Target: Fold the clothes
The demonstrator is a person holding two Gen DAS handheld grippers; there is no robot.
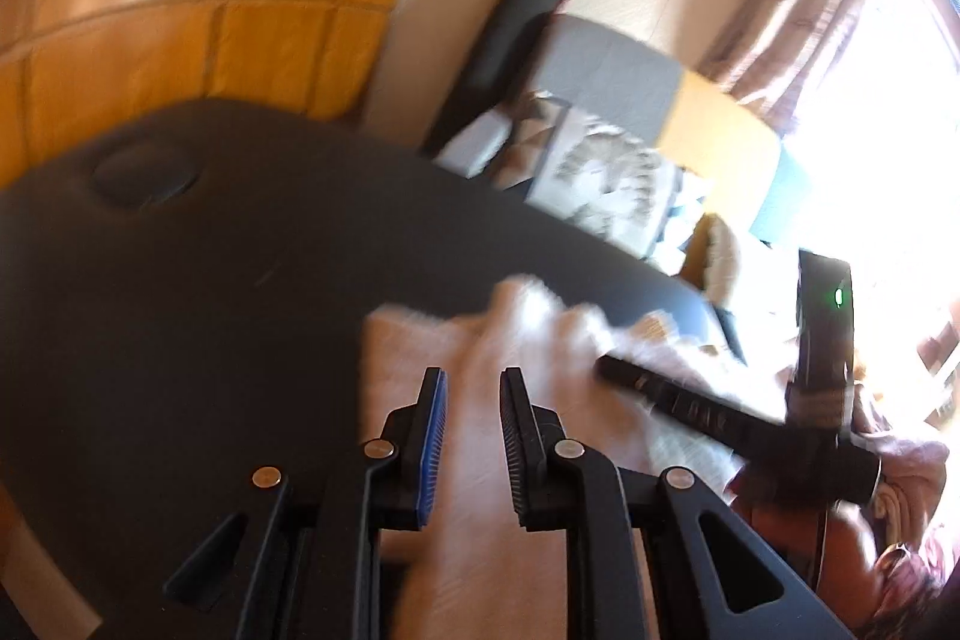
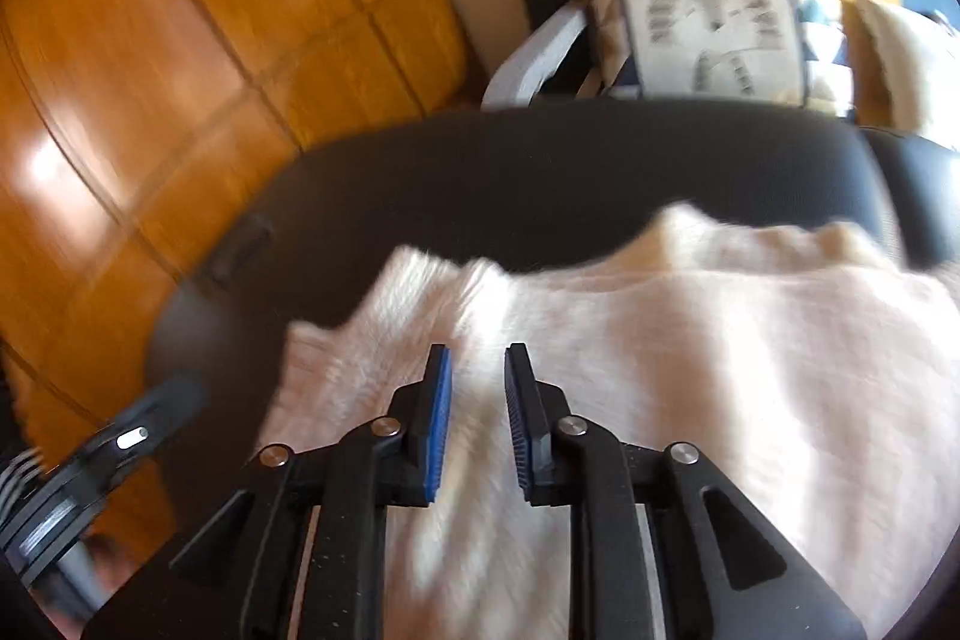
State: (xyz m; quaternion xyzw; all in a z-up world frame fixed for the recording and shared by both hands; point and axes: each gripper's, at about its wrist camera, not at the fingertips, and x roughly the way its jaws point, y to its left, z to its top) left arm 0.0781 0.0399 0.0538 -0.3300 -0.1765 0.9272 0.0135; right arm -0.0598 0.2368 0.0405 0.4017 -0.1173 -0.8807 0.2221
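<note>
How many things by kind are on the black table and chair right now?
White fluffy garment: 1
Patterned cushions: 2
Cream fluffy item beside the cushions: 1
Grippers over the table: 2, left and right
Total: 6

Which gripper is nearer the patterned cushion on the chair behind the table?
Right, probably. The right gripper hangs over the fluffy pale garment with the patterned cushion ahead of it. The left gripper is farther off, by the garment's opposite end.
</note>
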